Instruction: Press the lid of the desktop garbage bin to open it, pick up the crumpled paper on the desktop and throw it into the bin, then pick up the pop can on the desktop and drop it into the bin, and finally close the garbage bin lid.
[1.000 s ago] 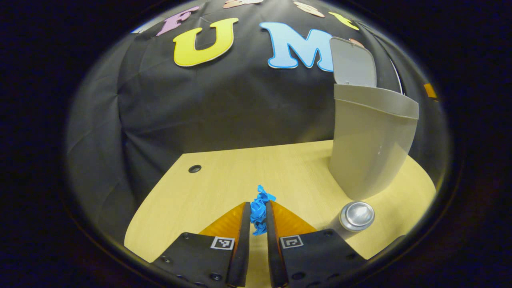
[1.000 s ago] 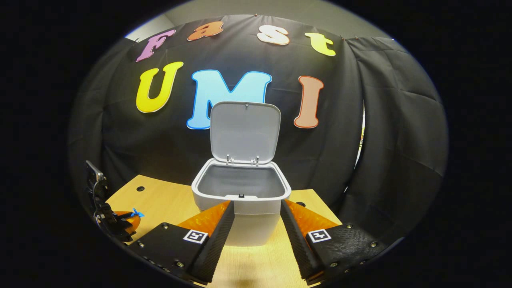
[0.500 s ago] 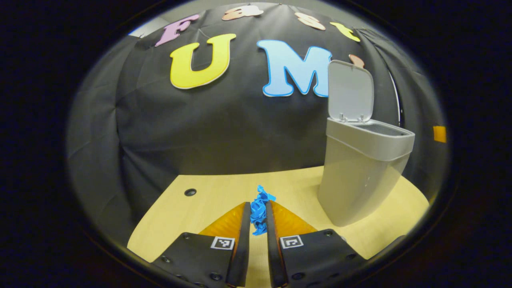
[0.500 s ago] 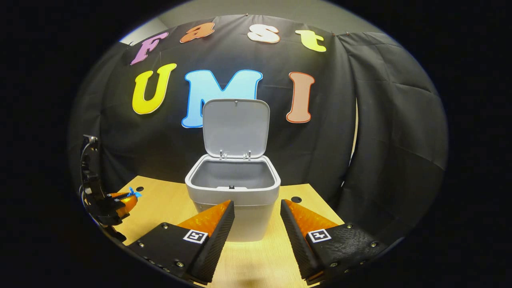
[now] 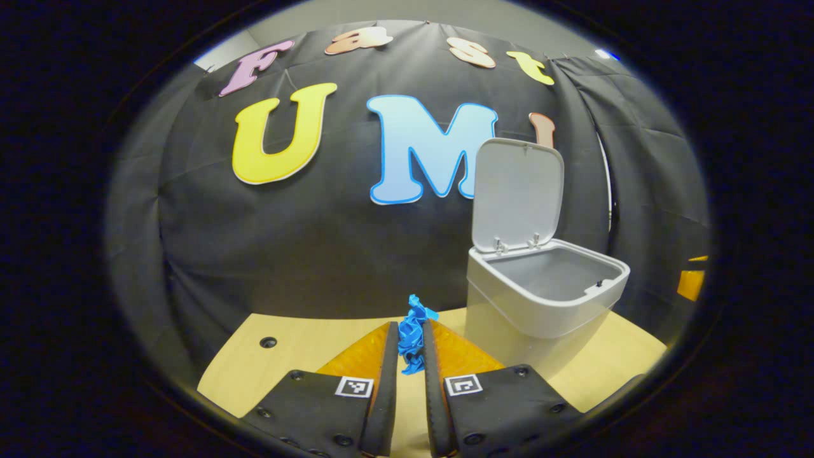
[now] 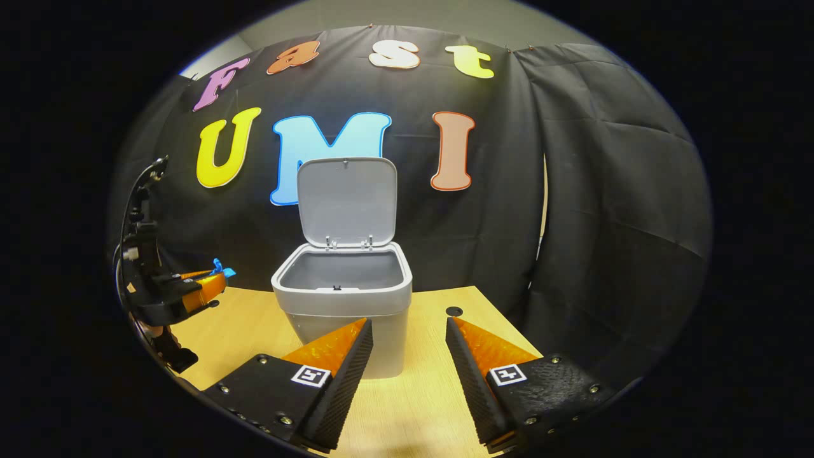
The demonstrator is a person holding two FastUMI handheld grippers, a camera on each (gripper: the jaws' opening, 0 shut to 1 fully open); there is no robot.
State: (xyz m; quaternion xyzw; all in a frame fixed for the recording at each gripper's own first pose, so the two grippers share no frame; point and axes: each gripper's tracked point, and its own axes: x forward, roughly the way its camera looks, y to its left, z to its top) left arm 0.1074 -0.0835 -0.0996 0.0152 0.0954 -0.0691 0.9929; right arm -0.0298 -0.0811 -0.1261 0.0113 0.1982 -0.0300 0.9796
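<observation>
1. The left gripper (image 5: 410, 340) has its jaws closed tight on the crumpled paper (image 5: 412, 334), a blue wad pinched between both fingers (image 5: 388, 362), with its upper end poking out past the fingertips.
2. In the left gripper view the paper is held up off the surface (image 5: 299, 350), level with the lower body of the bin (image 5: 537, 299) and just to its left.
3. The bin is grey and stands upright on the wooden surface, toward its back edge, near the black cloth wall (image 5: 305, 248).
4. The lid (image 5: 516, 194) stands up, hinged at the bin's back rim, so the bin's grey inside shows.
5. In the right gripper view the left gripper (image 6: 213, 283) shows at the far left, above the surface's left part, with the blue paper (image 6: 219, 267) at its tip, apart from the bin (image 6: 343, 299).
6. The right gripper (image 6: 407, 331) has its jaws spread wide with nothing between them.
7. It hangs over the front part of the surface (image 6: 407, 407), facing the bin; its left finger (image 6: 337, 362) overlaps the bin's lower front in this view, but I cannot tell whether they touch.
8. A small round hole (image 6: 454, 311) sits in the surface to the right of the bin, and another hole (image 5: 268, 342) lies near the back left corner.
</observation>
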